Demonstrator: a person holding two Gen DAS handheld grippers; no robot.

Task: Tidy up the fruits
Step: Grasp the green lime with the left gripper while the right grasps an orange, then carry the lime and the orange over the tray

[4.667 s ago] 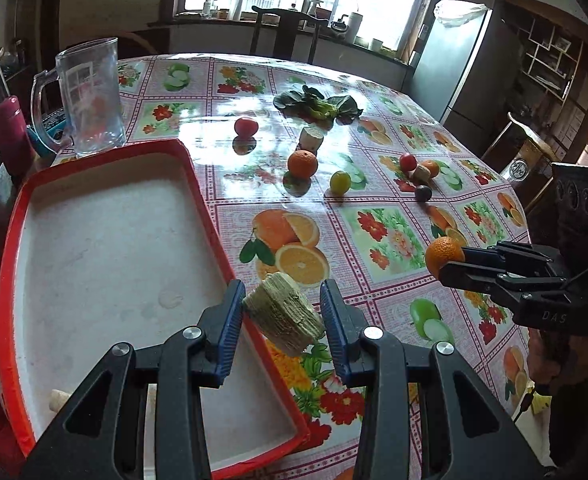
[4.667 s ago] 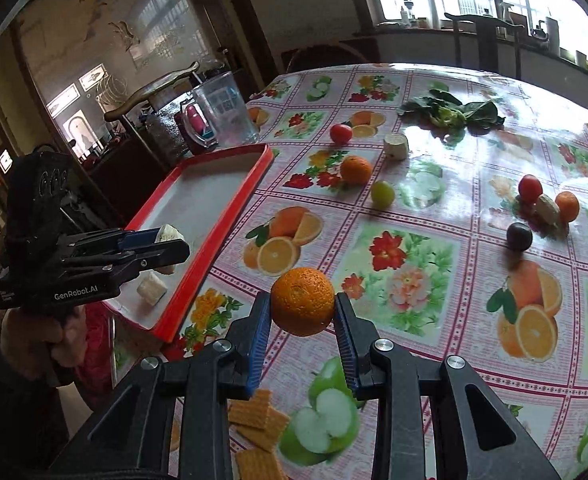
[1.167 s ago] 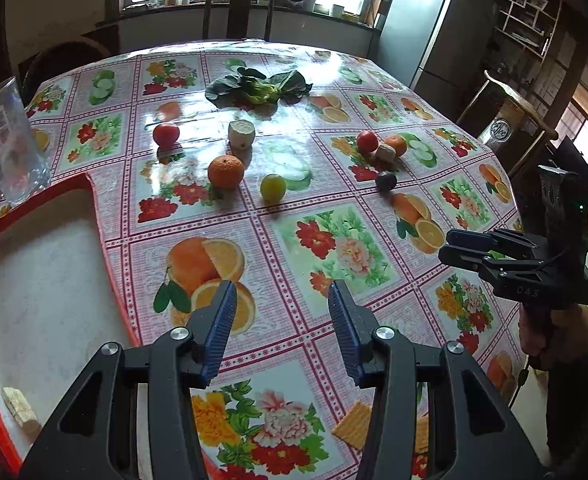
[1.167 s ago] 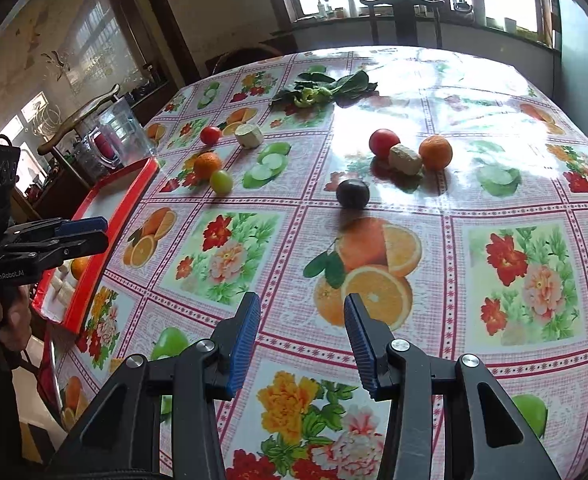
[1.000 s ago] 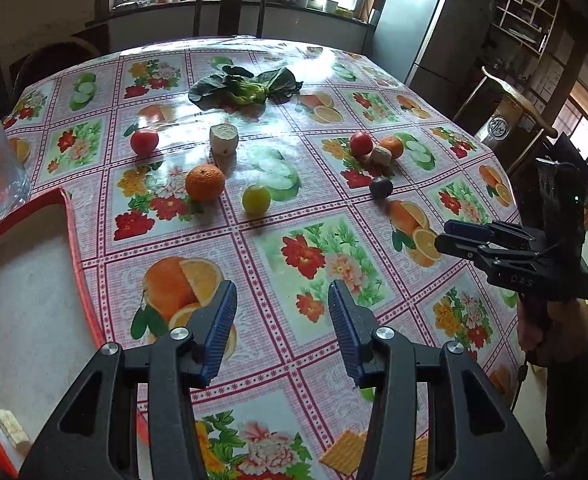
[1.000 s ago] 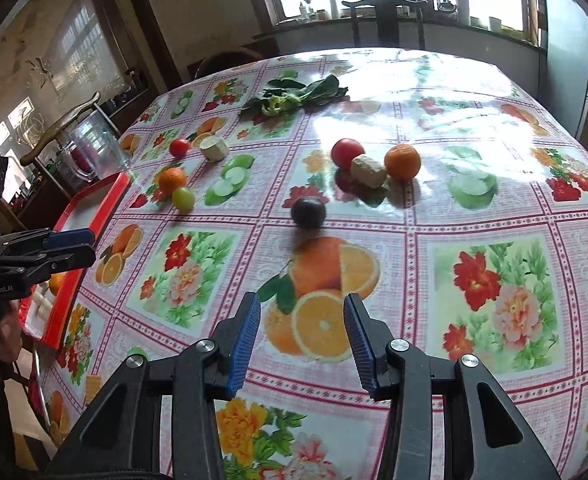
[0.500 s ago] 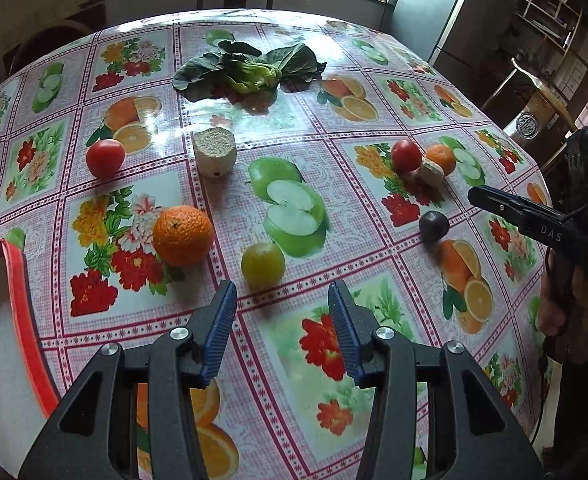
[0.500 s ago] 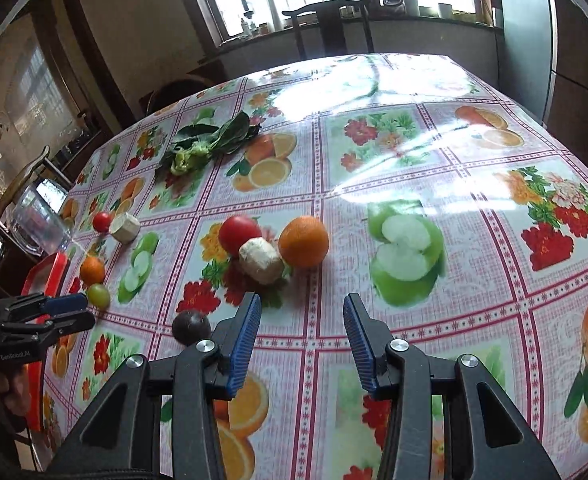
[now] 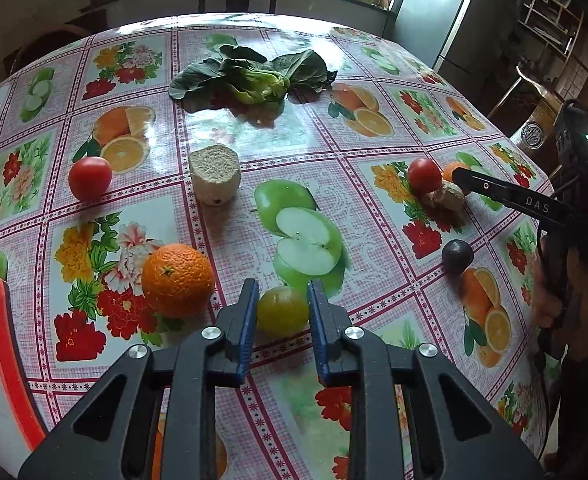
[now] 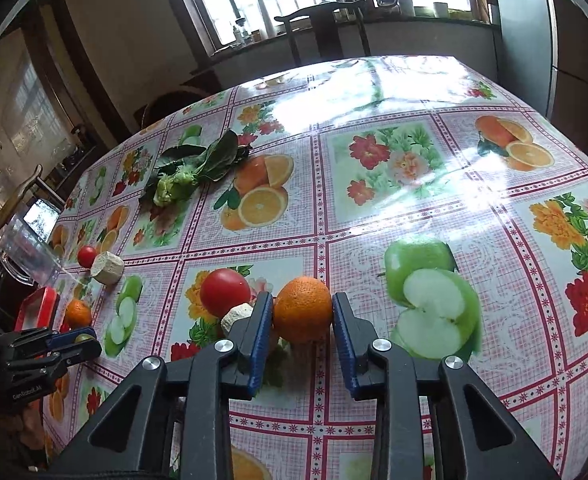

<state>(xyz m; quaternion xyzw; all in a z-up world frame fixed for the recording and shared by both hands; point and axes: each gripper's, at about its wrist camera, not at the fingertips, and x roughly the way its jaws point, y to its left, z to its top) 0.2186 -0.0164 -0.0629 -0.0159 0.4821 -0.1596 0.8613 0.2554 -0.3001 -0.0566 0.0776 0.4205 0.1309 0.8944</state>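
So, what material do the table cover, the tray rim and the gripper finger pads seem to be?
The table cover looks like glossy printed vinyl or oilcloth: it mirrors the window glare. The tray rim seems to be smooth red plastic, though painted metal is possible. The finger pads of the left gripper look like ribbed blue rubber or soft plastic, matte.

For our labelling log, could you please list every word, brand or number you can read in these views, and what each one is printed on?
"DAS" stands on the finger of the right gripper, seen in the left wrist view.
A pale brand line on the body of the left gripper, seen in the right wrist view, is too blurred to read.
The round emblem on the chair back beyond the table is too small to read.
The tablecloth shows pictures only, no words.
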